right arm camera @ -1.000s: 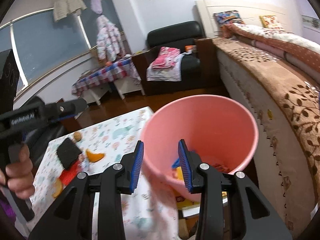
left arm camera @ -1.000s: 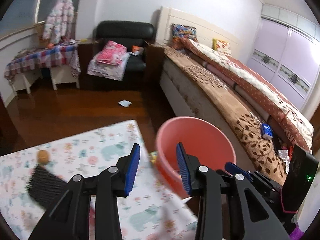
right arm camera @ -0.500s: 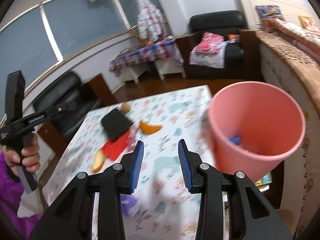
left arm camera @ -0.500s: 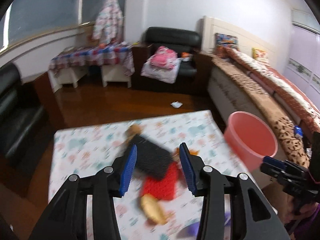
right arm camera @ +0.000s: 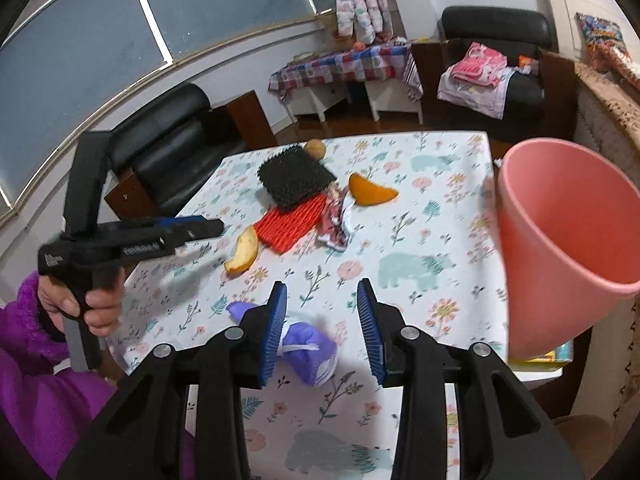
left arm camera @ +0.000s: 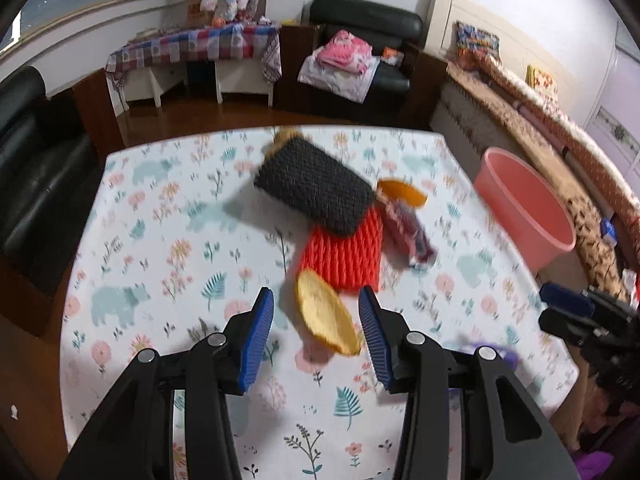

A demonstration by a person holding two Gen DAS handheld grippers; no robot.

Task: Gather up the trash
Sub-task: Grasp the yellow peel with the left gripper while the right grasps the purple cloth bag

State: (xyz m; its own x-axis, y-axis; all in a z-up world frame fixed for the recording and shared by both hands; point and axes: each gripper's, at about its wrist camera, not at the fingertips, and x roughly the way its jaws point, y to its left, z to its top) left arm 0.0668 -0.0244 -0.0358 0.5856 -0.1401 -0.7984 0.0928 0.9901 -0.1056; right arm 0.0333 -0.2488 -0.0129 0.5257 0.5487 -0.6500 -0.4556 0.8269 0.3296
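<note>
Trash lies on a table with a floral cloth (left arm camera: pixel 168 240): a black mesh pad (left arm camera: pixel 316 190), a red mesh pad (left arm camera: pixel 344 256), a yellow peel (left arm camera: pixel 326 320), an orange peel (left arm camera: pixel 400 192), a crumpled wrapper (left arm camera: pixel 408 228) and a purple wrapper (right arm camera: pixel 312 346). A pink bucket (left arm camera: pixel 528 208) stands off the table's right edge; it also shows in the right wrist view (right arm camera: pixel 560 240). My left gripper (left arm camera: pixel 316 338) is open and empty above the yellow peel. My right gripper (right arm camera: pixel 322 330) is open and empty above the purple wrapper.
A black sofa (left arm camera: pixel 36 168) stands left of the table. A bed (left arm camera: pixel 540 120) runs along the right behind the bucket. A black armchair with clothes (left arm camera: pixel 360 60) and a low checked-cloth table (left arm camera: pixel 192 52) stand at the back.
Both grippers swung left from the bucket to over the table. The left one dropped closer to the yellow peel. The right one now hangs over the purple wrapper. Both stay open.
</note>
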